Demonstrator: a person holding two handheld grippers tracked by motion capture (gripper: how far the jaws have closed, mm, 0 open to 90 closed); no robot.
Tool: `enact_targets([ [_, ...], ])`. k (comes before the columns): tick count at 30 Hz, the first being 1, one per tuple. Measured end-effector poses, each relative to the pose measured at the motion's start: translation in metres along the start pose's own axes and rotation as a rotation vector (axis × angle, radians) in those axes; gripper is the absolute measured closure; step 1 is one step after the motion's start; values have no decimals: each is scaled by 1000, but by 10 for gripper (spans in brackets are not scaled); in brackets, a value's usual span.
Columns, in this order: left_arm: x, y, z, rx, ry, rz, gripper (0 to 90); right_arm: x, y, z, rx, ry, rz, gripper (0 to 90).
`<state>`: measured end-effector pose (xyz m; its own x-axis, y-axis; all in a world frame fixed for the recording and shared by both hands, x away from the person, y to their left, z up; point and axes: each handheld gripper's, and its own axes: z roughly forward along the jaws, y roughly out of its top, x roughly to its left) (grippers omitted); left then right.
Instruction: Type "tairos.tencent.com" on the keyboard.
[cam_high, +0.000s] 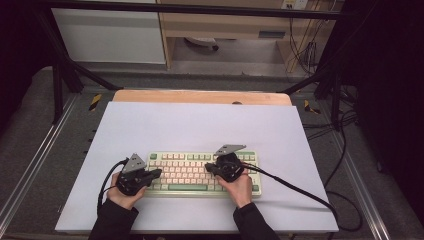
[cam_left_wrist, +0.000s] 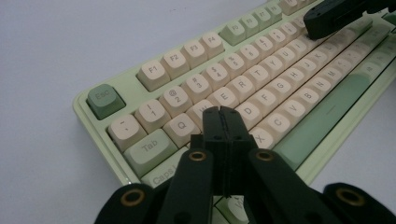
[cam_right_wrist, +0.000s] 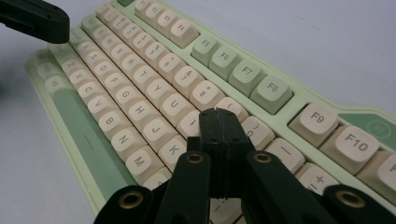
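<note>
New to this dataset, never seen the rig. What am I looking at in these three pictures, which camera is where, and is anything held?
No robot arm here: a person holds a handheld two-jaw tool in each hand. The high view looks down from above the person's side of the table. In it the left gripper and the right gripper sit over a green and cream keyboard, which lies on a white sheet covering the table.

The other two pictures come from cameras riding on the grippers, looking along their black jaws. Left gripper view: jaws closed together above the W and S keys. Right gripper view: jaws closed together near the I, O and K keys. Neither holds anything.
</note>
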<state>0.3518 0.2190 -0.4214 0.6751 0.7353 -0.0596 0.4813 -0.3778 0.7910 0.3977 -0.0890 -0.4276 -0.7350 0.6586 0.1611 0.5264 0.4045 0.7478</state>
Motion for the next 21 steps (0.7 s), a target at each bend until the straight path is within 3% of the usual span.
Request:
enact_targets([
  [21,0,0,0,0,1,2,900,2,-2,0,-2,5,-17,900],
])
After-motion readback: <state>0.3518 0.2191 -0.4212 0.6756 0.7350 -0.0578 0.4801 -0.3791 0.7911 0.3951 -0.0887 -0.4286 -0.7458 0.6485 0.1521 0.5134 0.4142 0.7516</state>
